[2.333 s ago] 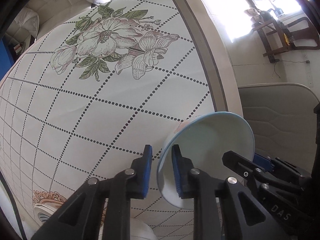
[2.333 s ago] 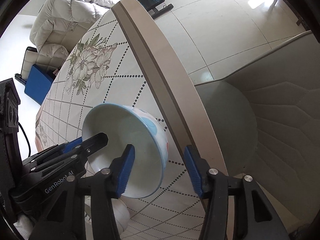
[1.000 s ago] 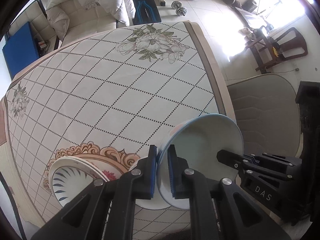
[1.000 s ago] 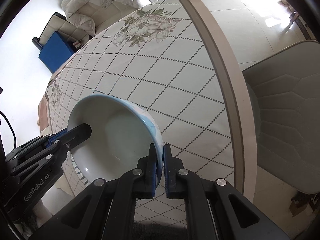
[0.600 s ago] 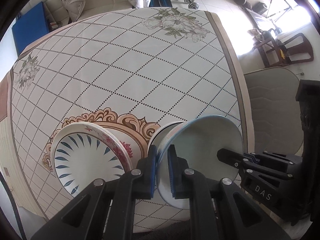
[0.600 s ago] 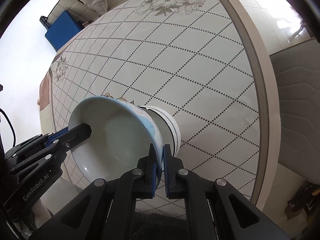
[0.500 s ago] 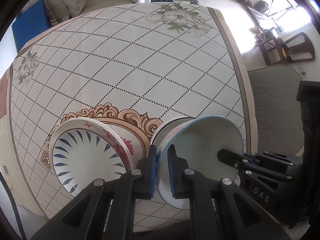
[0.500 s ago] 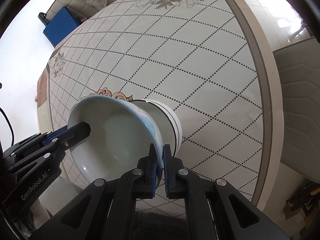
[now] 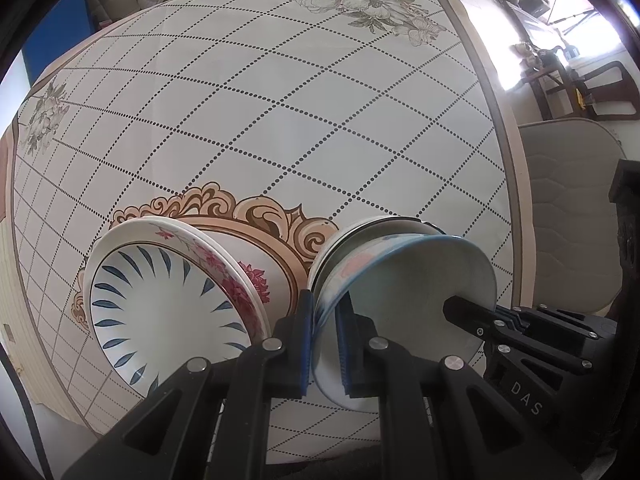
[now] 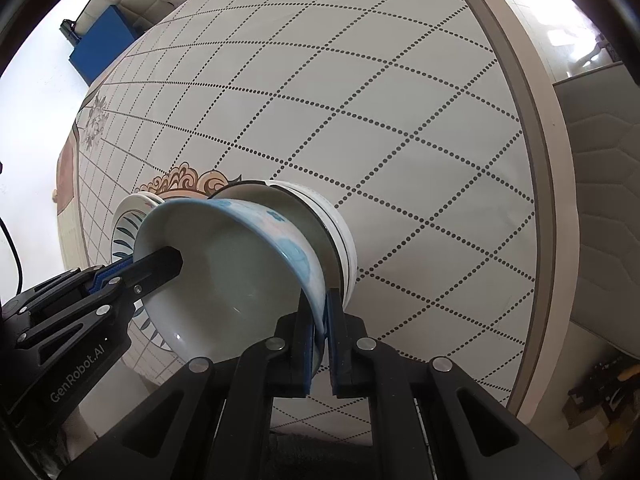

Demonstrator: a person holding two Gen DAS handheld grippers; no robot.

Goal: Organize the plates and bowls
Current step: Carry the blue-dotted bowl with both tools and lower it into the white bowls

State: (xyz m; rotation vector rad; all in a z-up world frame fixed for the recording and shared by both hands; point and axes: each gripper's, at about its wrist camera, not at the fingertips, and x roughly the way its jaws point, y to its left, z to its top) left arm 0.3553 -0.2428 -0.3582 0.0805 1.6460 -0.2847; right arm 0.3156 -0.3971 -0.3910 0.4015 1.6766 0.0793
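Observation:
A pale bowl [image 9: 404,300] [image 10: 232,272] with blue and pink outside is held by both grippers on opposite rims. My left gripper [image 9: 323,334] is shut on its left rim, my right gripper [image 10: 320,330] shut on its right rim. The bowl hangs partly inside a white bowl with a dark line [image 9: 376,226] [image 10: 340,236] that stands on the table. To the left lies a stack of plates [image 9: 160,304] [image 10: 126,228], the top one with blue leaf strokes, a pink-flowered rim beneath it.
The table carries a white cloth [image 9: 280,112] [image 10: 360,92] with dotted diamonds and flower prints. A grey padded chair [image 9: 572,208] [image 10: 608,208] stands past the table's right edge. A blue box [image 10: 104,40] and a white sofa lie beyond the far side.
Both grippers came down and toward the near edge with the bowl. The white bowl and the plate stack came into view, and the held bowl now sits over the white bowl.

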